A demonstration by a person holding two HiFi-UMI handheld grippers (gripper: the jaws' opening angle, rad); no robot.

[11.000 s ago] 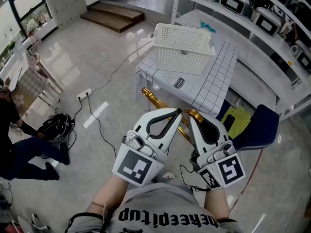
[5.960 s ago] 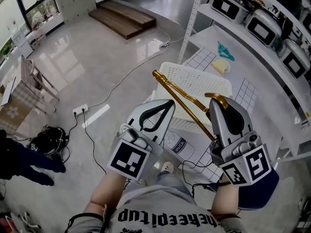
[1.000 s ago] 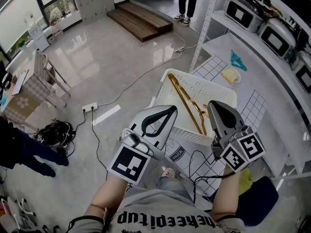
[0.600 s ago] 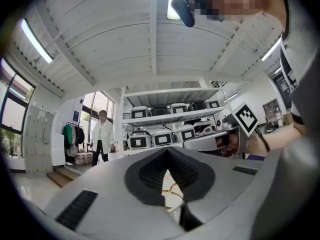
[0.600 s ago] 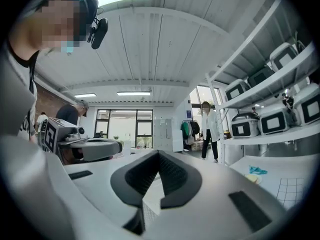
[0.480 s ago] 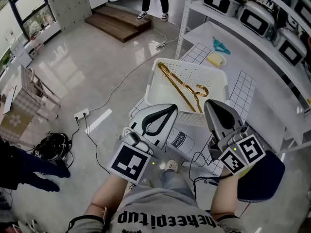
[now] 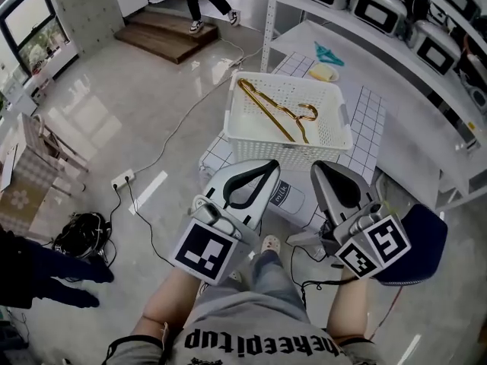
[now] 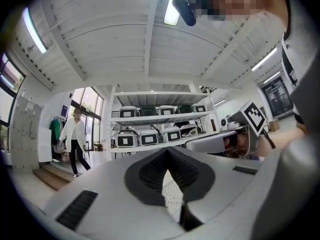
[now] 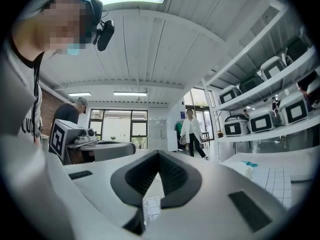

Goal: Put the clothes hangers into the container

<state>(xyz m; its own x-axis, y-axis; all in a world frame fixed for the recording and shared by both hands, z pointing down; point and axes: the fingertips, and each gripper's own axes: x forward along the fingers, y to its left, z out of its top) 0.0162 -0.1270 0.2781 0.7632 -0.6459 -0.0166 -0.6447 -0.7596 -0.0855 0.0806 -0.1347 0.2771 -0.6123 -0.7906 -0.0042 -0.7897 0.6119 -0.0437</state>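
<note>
gold hanger (image 7: 272,111) lies in white basket (image 7: 288,153), upper centre | left gripper (image 7: 269,166), right gripper (image 7: 323,170) pressed together, empty, lower centre | advice: spread jaws before next pickup

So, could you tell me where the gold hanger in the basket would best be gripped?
On the gold hanger, probably the long straight bar, from above: it lies flat in the white basket, whose walls block any sideways approach.

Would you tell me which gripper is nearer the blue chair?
Right. The right gripper is just left of the blue chair; the left gripper is farther left, beyond it.
</note>
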